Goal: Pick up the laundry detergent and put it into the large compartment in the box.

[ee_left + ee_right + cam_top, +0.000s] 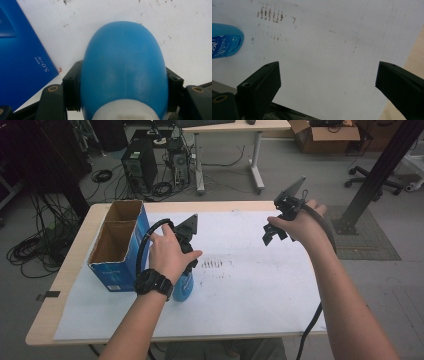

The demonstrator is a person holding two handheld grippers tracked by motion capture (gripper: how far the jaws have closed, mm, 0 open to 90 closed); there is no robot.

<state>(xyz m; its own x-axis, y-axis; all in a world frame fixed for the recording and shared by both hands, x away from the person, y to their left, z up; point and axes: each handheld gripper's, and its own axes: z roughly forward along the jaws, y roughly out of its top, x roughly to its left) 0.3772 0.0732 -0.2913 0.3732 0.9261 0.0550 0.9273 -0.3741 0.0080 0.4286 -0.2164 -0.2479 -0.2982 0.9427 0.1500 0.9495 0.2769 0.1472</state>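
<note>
High view, box: blue carton, open top, two compartments, left side of white sheet.
Box print: "5.0" readable on blue panel; rest too small.
Bottle: blue bottle just right of carton, lying on sheet, under left hand.
Left gripper: clamped on bottle, pads at both flanks near white cap end.
Handling: likely smooth rounded plastic, light, slippery; grip at widest part, squeeze gently.
Bottle label: white script, illegible.
Right gripper: jaws wide, nothing held, above bare sheet.
</note>
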